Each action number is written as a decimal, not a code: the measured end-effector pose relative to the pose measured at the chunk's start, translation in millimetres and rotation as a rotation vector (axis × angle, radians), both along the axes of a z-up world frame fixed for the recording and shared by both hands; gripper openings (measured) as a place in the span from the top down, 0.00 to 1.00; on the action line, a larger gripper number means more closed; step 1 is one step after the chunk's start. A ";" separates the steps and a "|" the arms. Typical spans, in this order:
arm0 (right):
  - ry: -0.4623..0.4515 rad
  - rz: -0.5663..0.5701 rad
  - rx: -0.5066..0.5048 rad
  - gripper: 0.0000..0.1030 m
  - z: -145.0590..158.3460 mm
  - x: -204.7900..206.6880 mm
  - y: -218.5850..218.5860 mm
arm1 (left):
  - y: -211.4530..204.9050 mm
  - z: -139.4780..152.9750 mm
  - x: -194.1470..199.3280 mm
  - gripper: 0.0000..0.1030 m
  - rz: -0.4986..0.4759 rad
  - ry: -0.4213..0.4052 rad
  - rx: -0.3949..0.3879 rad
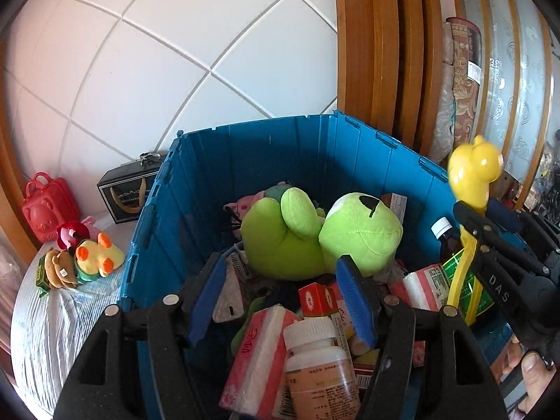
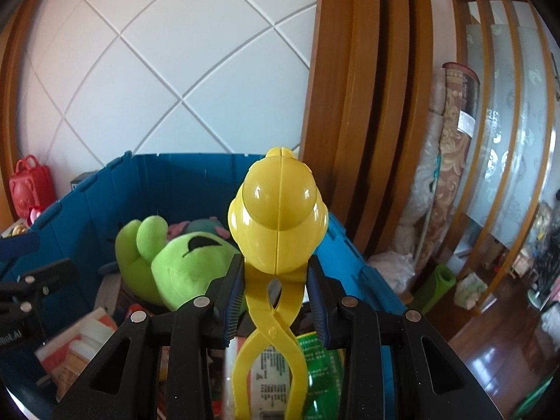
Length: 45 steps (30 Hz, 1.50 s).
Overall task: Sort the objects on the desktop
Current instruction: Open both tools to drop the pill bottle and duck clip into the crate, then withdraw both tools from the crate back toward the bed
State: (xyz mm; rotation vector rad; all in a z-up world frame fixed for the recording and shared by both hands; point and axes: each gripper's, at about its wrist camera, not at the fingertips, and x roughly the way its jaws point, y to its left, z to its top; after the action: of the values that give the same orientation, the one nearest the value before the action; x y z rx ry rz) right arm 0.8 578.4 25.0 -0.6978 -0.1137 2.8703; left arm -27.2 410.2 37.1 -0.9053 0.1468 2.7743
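The right claw (image 2: pixel 276 297) pinches the yellow duck-shaped tongs (image 2: pixel 278 224) just below their head, above the blue crate (image 1: pixel 315 147); the left claw (image 1: pixel 283 301) hangs spread and empty over the green plush frog (image 1: pixel 315 234) and white pill bottle (image 1: pixel 318 360) inside.

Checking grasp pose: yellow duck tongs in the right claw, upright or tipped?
Upright: the yellow duck tongs stand duck head up, handles down, between the right claw's pads over the blue bin.

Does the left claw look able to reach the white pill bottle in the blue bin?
Probably yes: the white pill bottle lies on top, just below the open, empty left claw.
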 end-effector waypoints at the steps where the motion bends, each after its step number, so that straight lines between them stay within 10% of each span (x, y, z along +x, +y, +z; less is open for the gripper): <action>1: 0.001 -0.001 -0.005 0.51 -1.0 0.6 1.2 | 0.5 0.0 0.0 0.37 -0.001 0.001 -0.001; 6: 0.048 0.018 0.008 0.00 6.9 11.7 -1.5 | -0.4 0.5 -0.8 0.37 -0.006 0.000 0.008; 26: 0.159 0.136 -0.016 0.00 28.9 58.6 -40.5 | -70.5 38.7 63.2 0.24 0.085 0.212 0.091; 45: 0.290 0.317 -0.041 0.00 75.2 79.1 -232.5 | -317.7 -10.8 52.1 0.24 0.312 0.161 0.128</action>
State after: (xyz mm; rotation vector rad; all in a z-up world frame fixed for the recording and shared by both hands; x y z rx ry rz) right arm 79.9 345.9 100.2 -0.2827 -0.1350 3.2487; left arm 24.9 92.5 26.3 -0.7266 -0.1597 3.0993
